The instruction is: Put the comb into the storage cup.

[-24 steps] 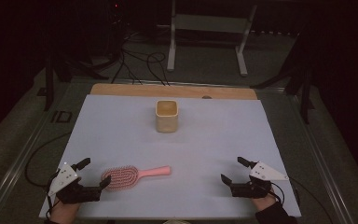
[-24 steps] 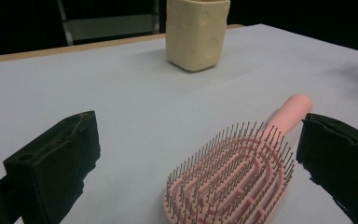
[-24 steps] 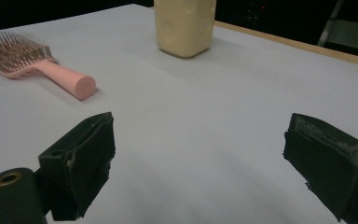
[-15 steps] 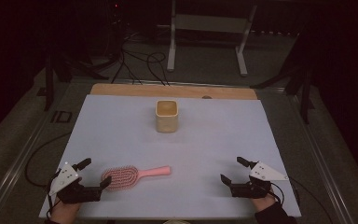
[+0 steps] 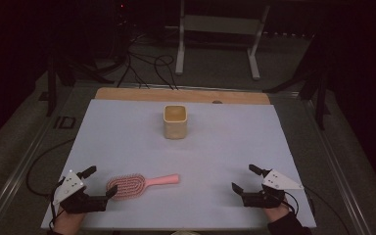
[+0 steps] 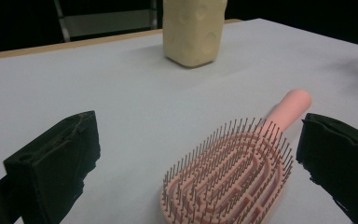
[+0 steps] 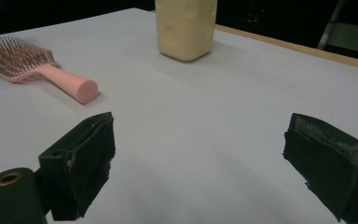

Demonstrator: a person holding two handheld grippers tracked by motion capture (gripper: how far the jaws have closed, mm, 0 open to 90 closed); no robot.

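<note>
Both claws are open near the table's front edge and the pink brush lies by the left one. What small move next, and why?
Probably ease the left claw forward until its open jaws straddle the pink hairbrush head, then close. The brush lies flat, bristles up, just ahead of that claw and untouched; the right claw is well off to the side, and the cream cup stands farther back.

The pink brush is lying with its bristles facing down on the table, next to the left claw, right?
Not quite. The brush lies beside the left claw, but its bristles point up, not down. The left gripper view shows them sticking up from the pink head.
</note>
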